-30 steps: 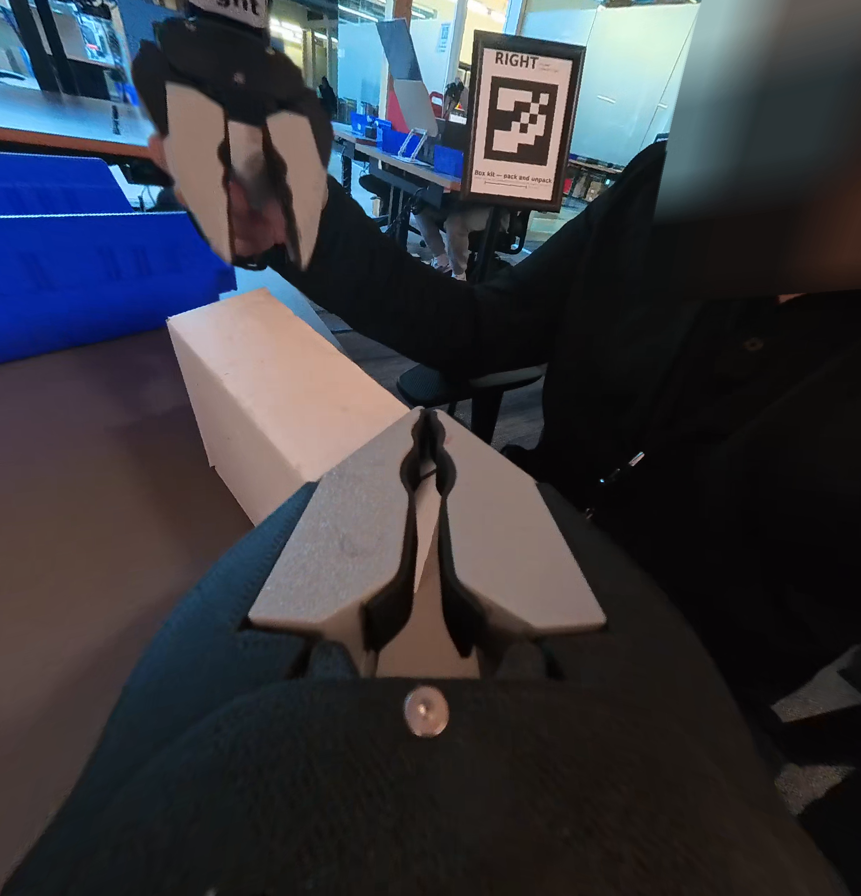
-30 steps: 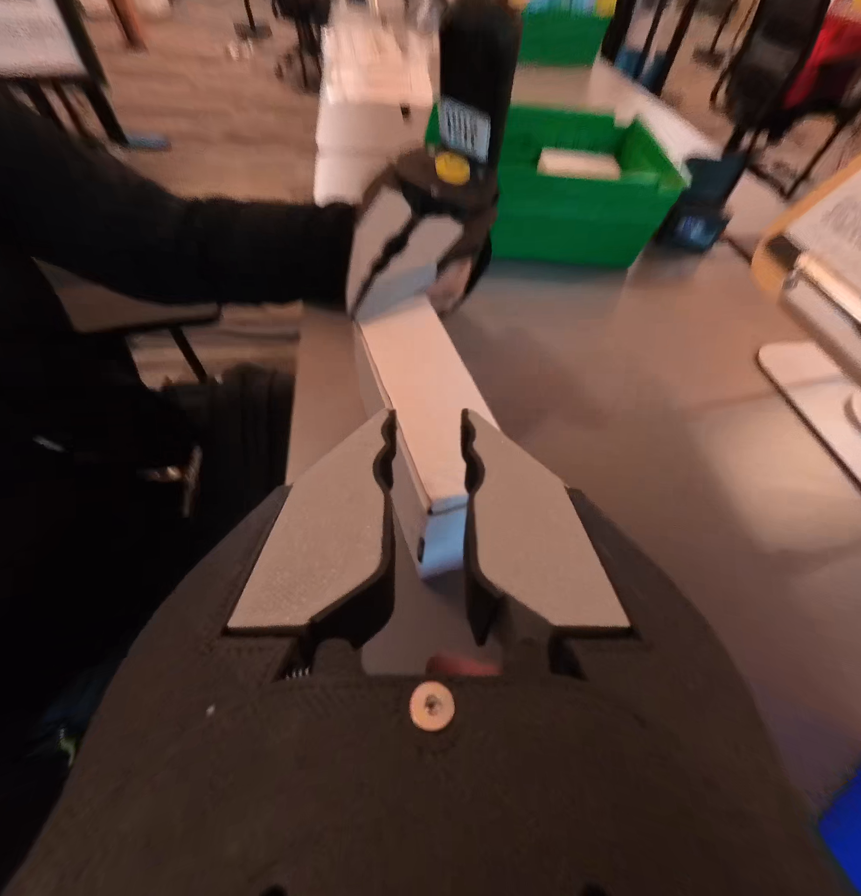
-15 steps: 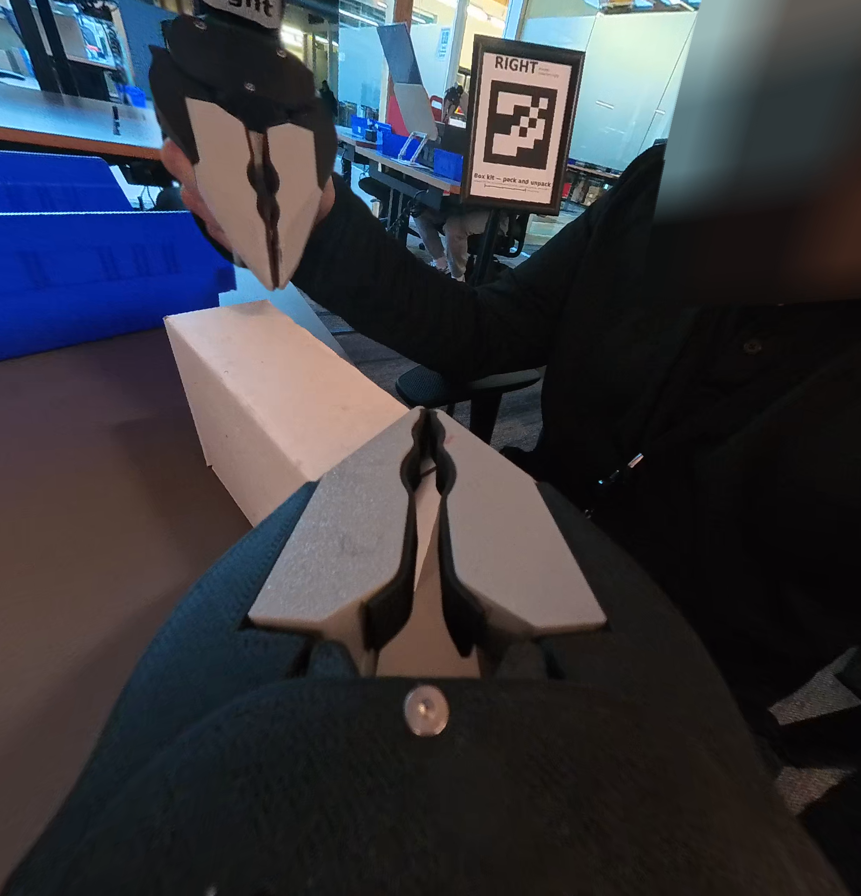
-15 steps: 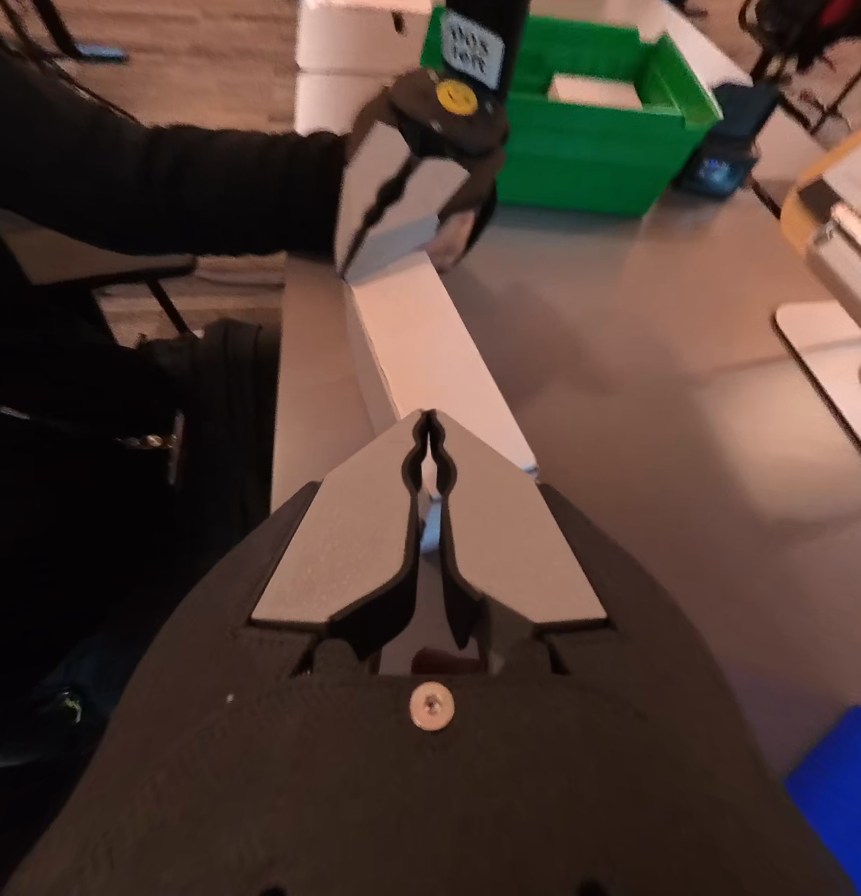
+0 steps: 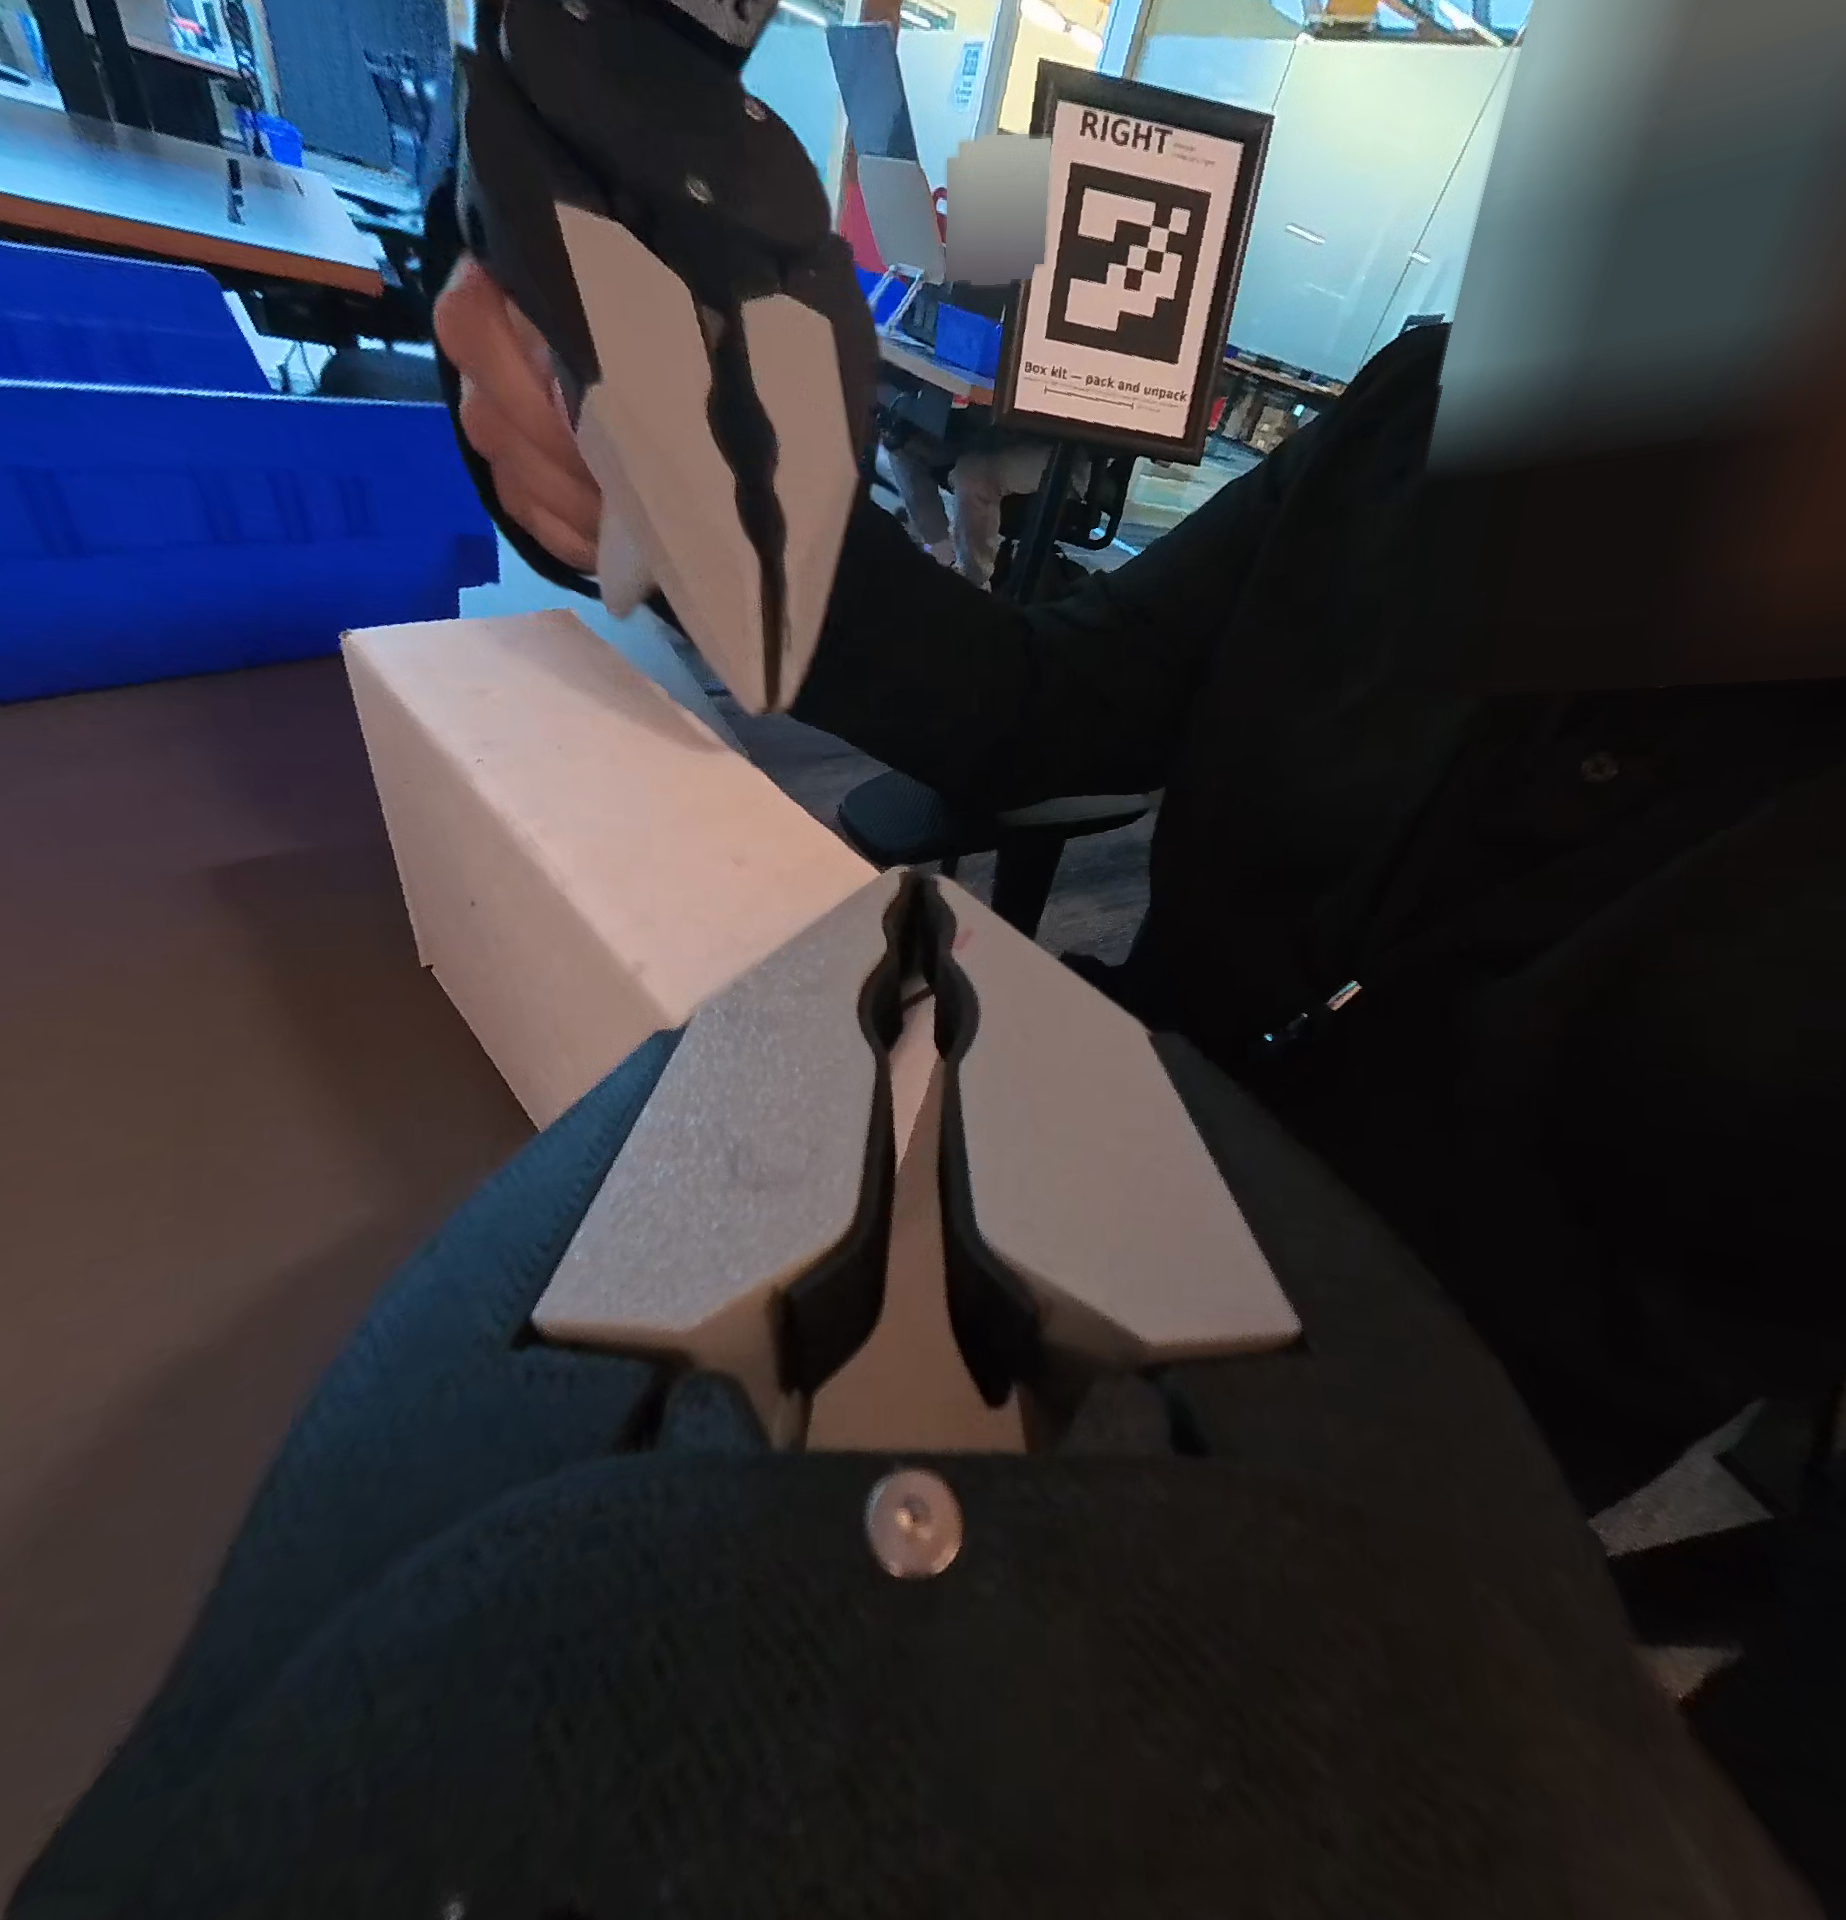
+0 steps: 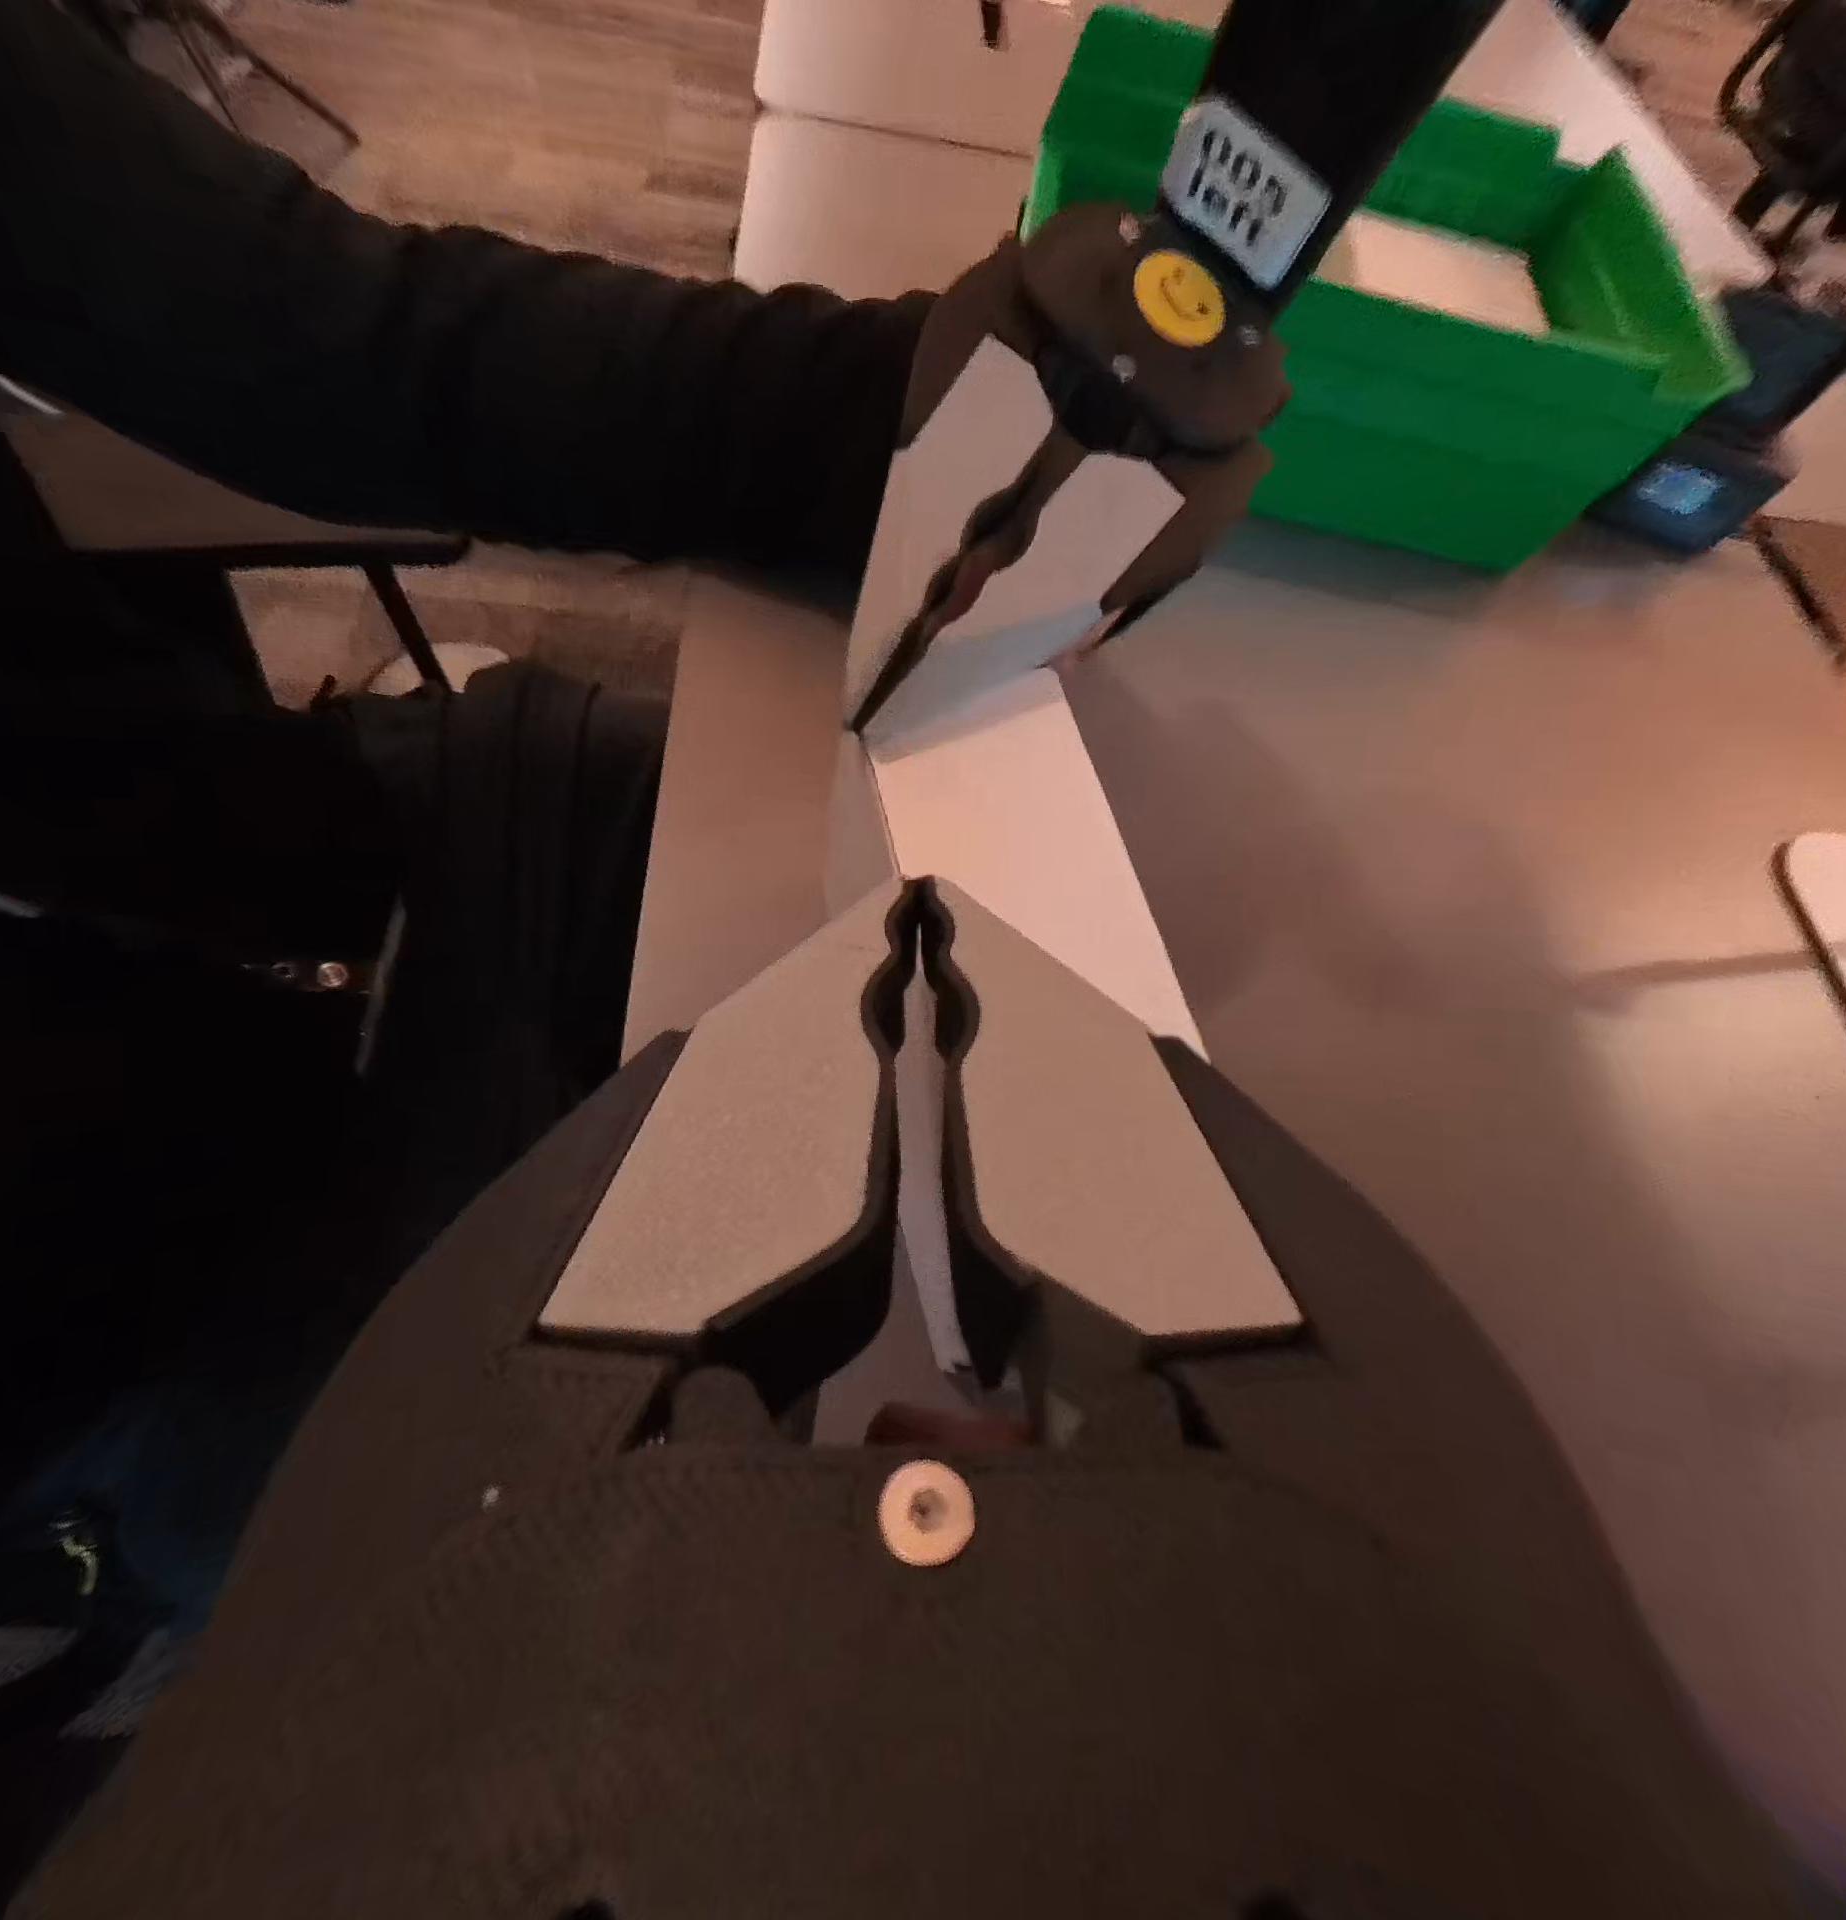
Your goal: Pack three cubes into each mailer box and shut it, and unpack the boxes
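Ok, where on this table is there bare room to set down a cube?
The table is bare along the box on the side away from the person, between the blue bin and the green bin. Both box ends are crowded by the left gripper and right gripper.

A brown tabletop (image 5: 150,1039) carries a long white mailer box (image 5: 586,831) near its edge, a blue bin (image 5: 171,520) beyond it, and a green bin (image 6: 1438,416) at the other end.

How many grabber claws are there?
2. The left gripper sits shut at one end of the white mailer box; the right gripper pinches a thin white flap at the other end. None seem hidden.
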